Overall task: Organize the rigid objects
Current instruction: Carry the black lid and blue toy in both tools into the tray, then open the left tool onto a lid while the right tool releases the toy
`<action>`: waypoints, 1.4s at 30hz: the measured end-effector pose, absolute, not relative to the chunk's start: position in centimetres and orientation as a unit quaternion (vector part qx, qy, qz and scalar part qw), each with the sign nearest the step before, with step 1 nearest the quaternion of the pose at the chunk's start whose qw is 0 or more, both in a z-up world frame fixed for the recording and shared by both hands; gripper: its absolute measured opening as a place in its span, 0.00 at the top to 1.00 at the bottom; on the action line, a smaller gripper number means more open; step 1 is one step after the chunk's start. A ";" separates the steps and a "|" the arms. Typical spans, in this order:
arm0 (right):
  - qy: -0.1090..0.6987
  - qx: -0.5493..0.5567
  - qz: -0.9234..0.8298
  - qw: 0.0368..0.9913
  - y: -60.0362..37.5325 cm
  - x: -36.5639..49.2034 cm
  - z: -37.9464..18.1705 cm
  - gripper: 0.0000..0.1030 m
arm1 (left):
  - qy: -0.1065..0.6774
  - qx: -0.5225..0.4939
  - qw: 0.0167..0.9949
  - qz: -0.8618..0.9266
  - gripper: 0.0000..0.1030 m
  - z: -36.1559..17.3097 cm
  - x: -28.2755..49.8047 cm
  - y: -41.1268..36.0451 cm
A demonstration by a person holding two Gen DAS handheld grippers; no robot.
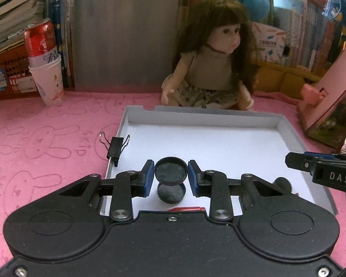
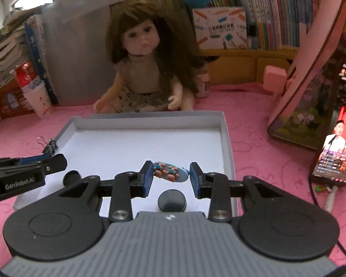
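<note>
A shallow white box lid (image 1: 219,117) (image 2: 150,117) lies on the pink mat. My left gripper (image 1: 171,173) is shut on a round black cap (image 1: 171,170), held above the tray over another black cap (image 1: 171,192). My right gripper (image 2: 171,173) is shut on a light blue oval clip with small bear figures (image 2: 170,172), held above the tray. A black cap (image 2: 172,200) lies on the tray just below it, and another (image 2: 71,177) lies further left. A black binder clip (image 1: 114,147) (image 2: 49,149) sits on the tray's left rim.
A doll (image 1: 210,64) (image 2: 145,69) sits behind the tray. A red can in a white paper cup (image 1: 46,69) stands at far left. A pink stand (image 2: 311,69) and a lit phone (image 2: 336,129) are on the right. Books line the back.
</note>
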State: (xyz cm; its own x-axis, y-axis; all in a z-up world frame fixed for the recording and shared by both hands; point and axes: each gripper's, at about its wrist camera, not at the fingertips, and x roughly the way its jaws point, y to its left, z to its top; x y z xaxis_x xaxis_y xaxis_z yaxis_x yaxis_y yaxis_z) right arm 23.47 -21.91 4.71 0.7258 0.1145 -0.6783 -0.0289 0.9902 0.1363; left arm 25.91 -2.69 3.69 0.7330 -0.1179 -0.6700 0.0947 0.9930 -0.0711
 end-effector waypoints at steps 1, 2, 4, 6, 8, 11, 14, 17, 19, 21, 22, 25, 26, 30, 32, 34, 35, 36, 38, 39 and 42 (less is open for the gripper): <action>0.372 0.060 0.037 0.926 -22.0 23.8 4.5 0.61 | 0.365 -0.015 0.929 -0.055 0.71 3.4 26.2 -2.8; 0.376 0.061 0.034 0.924 -22.0 24.1 4.2 0.61 | 0.368 -0.014 0.928 -0.053 0.71 3.2 26.6 -2.9; 0.382 0.062 0.032 0.921 -22.1 24.6 3.7 0.61 | 0.371 -0.011 0.927 -0.049 0.71 2.9 27.0 -3.1; 0.387 0.064 0.029 0.919 -22.1 25.0 3.3 0.61 | 0.375 -0.011 0.926 -0.047 0.71 2.6 27.4 -3.3; 0.392 0.061 0.026 0.918 -22.2 25.3 2.9 0.61 | 0.377 -0.009 0.925 -0.047 0.71 2.4 27.7 -3.4; 0.397 0.059 0.027 0.916 -22.1 25.6 2.4 0.61 | 0.378 -0.003 0.924 -0.048 0.71 2.1 28.0 -3.7; 0.399 0.059 0.029 0.914 -22.0 25.7 2.1 0.61 | 0.381 -0.001 0.924 -0.045 0.71 1.8 28.4 -3.9; 0.401 0.056 0.030 0.914 -21.9 25.9 2.0 0.61 | 0.383 -0.002 0.923 -0.044 0.71 1.5 28.5 -4.0; 0.403 0.055 0.031 0.913 -21.8 26.0 1.9 0.61 | 0.385 0.000 0.922 -0.043 0.71 1.3 28.6 -4.1; 0.404 0.053 0.032 0.913 -21.7 26.0 1.9 0.61 | 0.386 0.004 0.922 -0.042 0.71 1.1 28.6 -4.2; 0.404 0.052 0.032 0.913 -21.7 26.1 1.8 0.61 | 0.385 0.006 0.922 -0.042 0.71 1.0 28.6 -4.3; 0.406 0.049 0.030 0.912 -21.7 26.2 1.7 0.61 | 0.383 0.009 0.923 -0.040 0.71 1.0 28.7 -4.4; 0.407 0.048 0.030 0.912 -21.6 26.2 1.7 0.61 | 0.382 0.010 0.923 -0.040 0.71 0.9 28.7 -4.5; 0.409 0.045 0.029 0.911 -21.5 26.3 1.5 0.61 | 0.379 0.012 0.924 -0.039 0.71 0.9 28.7 -4.4; 0.408 0.042 0.029 0.911 -21.4 26.2 1.5 0.61 | 0.378 0.012 0.925 -0.039 0.71 0.8 28.6 -4.4; 0.408 0.041 0.030 0.912 -21.4 26.2 1.5 0.60 | 0.380 0.010 0.924 -0.038 0.71 0.8 28.6 -4.4; 0.408 0.042 0.031 0.912 -21.4 26.2 1.6 0.58 | 0.380 0.009 0.924 -0.038 0.71 0.8 28.6 -4.4; 0.407 0.044 0.031 0.912 -21.4 26.1 1.6 0.55 | 0.380 0.008 0.924 -0.039 0.71 0.8 28.5 -4.4; 0.404 0.047 0.029 0.913 -21.5 26.1 1.6 0.45 | 0.379 0.010 0.925 -0.039 0.68 0.9 28.4 -4.3; 0.401 0.049 0.029 0.914 -21.5 26.0 1.6 0.42 | 0.377 0.011 0.925 -0.039 0.62 1.0 28.3 -4.3; 0.395 0.046 0.033 0.917 -21.4 25.4 1.7 0.36 | 0.365 0.010 0.930 -0.042 0.48 1.4 27.7 -4.2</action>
State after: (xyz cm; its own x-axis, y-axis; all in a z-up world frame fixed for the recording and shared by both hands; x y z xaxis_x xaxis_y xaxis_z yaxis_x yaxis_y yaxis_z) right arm 25.38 -21.40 1.74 0.6863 0.0958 -0.7210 -0.0238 0.9937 0.1094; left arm 27.66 -4.24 1.42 0.7296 -0.0718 -0.6801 0.0859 0.9962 -0.0130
